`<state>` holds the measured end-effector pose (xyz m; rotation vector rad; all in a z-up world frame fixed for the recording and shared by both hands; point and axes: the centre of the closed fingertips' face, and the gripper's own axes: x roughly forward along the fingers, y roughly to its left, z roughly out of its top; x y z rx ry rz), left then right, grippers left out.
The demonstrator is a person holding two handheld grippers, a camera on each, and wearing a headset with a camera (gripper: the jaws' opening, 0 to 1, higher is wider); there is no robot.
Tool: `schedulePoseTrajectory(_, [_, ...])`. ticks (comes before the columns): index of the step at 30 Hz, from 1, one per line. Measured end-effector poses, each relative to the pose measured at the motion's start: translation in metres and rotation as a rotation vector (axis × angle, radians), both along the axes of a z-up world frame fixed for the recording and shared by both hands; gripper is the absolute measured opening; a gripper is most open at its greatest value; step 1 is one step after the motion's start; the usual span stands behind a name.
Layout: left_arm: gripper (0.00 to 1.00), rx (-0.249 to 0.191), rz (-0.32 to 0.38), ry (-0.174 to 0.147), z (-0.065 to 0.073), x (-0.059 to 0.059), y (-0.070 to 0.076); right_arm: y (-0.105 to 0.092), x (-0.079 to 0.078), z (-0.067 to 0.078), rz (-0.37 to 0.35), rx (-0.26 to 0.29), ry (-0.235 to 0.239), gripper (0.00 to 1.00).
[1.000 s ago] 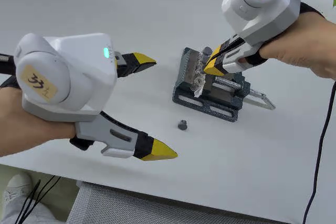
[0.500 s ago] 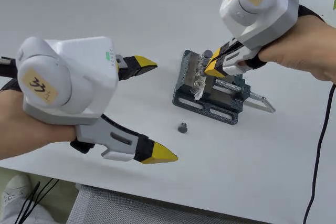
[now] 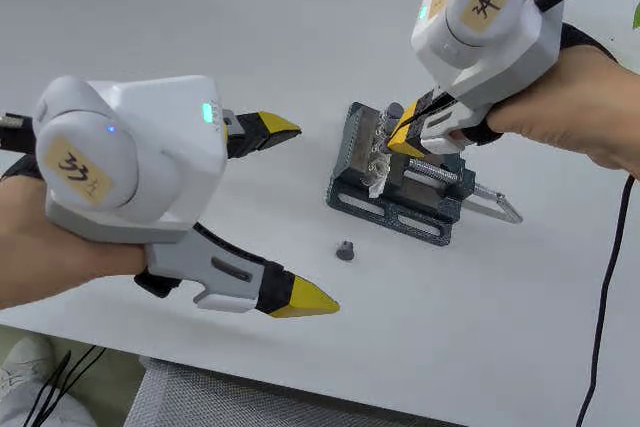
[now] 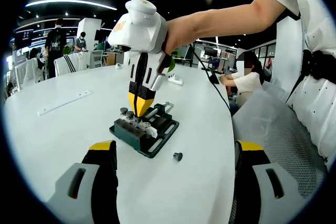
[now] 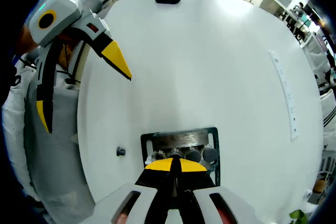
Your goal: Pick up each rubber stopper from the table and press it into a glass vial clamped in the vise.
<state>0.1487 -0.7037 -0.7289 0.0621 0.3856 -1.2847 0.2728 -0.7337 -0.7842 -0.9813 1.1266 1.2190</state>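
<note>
We hold the left gripper (image 3: pixel 315 215) low over the near part of the white table (image 3: pixel 200 27), its yellow-tipped jaws spread wide with nothing between them. One loose rubber stopper (image 3: pixel 345 250) stands on the bare tabletop just in front of the vise (image 3: pixel 395 202), between it and the left gripper's lower jaw. The right gripper (image 3: pixel 400 137) hangs nose-down over the vise with its jaws brought together. We cannot tell whether anything is pinched at the tips, or whether they touch the glass. The glass vials (image 3: pixel 378 159) stand in a row clamped in the vise, and in the right gripper view several of them show dark stoppered tops (image 5: pixel 209 153). That gripper's own tips cover the middle of the row there, and in the head view its body hides part of the row. The vise's screw handle (image 3: pixel 492 202) sticks out toward the right. A power strip (image 5: pixel 286 95) lies well off on the far side of the table. A black cable (image 3: pixel 603 297) trails down from the right gripper, and a mesh chair seat (image 3: pixel 220 402) sits below the table's near edge.
</note>
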Motion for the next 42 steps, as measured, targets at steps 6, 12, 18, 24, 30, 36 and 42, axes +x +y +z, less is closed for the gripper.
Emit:
schedulePoseTrajectory(6, [0.93, -0.001, 0.005, -0.001, -0.0004, 0.0023, 0.0011, 0.001, -0.0029, -0.001, 0.009, -0.008, 0.004, 0.0])
schedulePoseTrajectory(12, [0.92, -0.003, 0.004, 0.0, -0.0005, 0.0028, 0.0003, 0.0009, -0.0011, -0.002, 0.012, -0.039, 0.012, 0.0])
schedulePoseTrajectory(18, [0.92, -0.007, 0.006, -0.001, 0.0019, 0.0034, -0.0018, 0.0006, -0.0015, -0.0026, 0.014, -0.056, 0.025, 0.0])
schedulePoseTrajectory(24, [0.92, -0.011, 0.004, -0.001, 0.0029, 0.0046, -0.0033, 0.0006, -0.0037, -0.0035, 0.023, -0.072, 0.014, 0.0])
schedulePoseTrajectory(30, [0.92, -0.015, 0.005, -0.005, 0.0044, 0.0063, -0.0047, 0.0008, -0.0044, -0.0039, 0.003, -0.07, 0.008, 0.0])
schedulePoseTrajectory(36, [0.91, -0.017, 0.009, -0.006, 0.0051, 0.0076, -0.0052, 0.0008, -0.0035, -0.0045, 0.007, -0.076, 0.001, 0.0])
schedulePoseTrajectory(42, [0.91, -0.017, 0.008, -0.004, 0.0044, 0.0081, -0.0061, 0.0011, -0.0028, -0.0059, 0.018, -0.084, 0.001, 0.0])
